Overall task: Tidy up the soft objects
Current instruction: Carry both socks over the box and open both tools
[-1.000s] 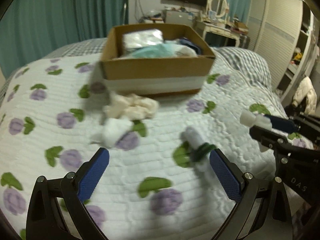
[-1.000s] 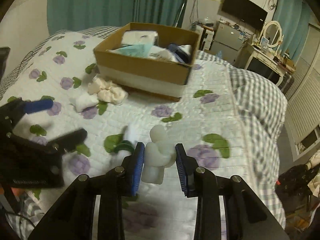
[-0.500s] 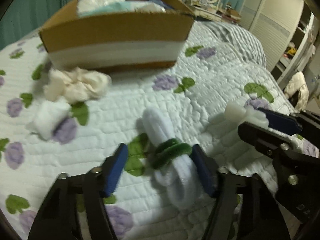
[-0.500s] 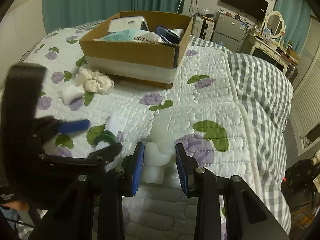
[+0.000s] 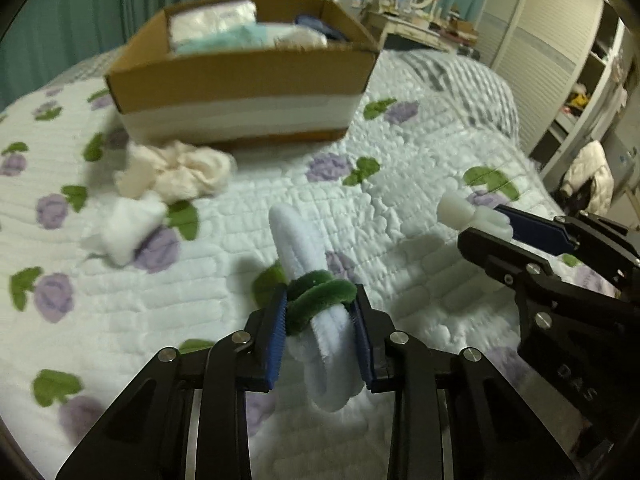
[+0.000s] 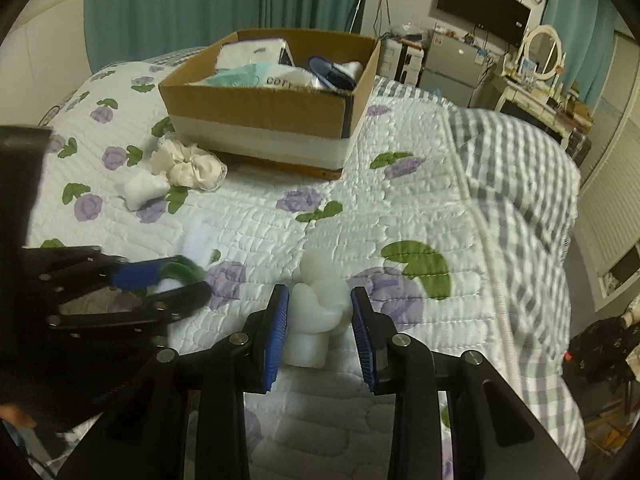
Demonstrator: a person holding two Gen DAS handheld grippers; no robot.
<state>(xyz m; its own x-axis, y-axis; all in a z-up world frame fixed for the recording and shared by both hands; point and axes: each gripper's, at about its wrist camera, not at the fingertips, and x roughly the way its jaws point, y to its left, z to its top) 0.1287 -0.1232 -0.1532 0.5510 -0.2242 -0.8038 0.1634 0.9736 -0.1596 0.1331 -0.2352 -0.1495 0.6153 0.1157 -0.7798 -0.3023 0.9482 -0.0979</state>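
My left gripper point(image 5: 320, 312) is shut on a white fuzzy loop bound with a green band point(image 5: 316, 308), held just above the quilt. My right gripper point(image 6: 320, 312) is shut on a white squishy toy point(image 6: 318, 308); it also shows at the right of the left wrist view point(image 5: 472, 216). A cardboard box point(image 5: 240, 80) holding soft items stands on the bed behind; the right wrist view shows it too point(image 6: 260, 120). A cream scrunchie point(image 5: 180, 172) and a white pouf point(image 5: 124, 228) lie in front of the box.
The bed carries a white quilt with purple flowers point(image 5: 400, 184) and a grey checked blanket point(image 6: 520, 184) on the right. Teal curtains, a dresser with a mirror and a wardrobe stand beyond the bed. The left gripper shows at the left of the right wrist view point(image 6: 152, 280).
My left gripper moved forward around the fuzzy loop, shut on it and raised it slightly. My right gripper kept its hold on the white toy.
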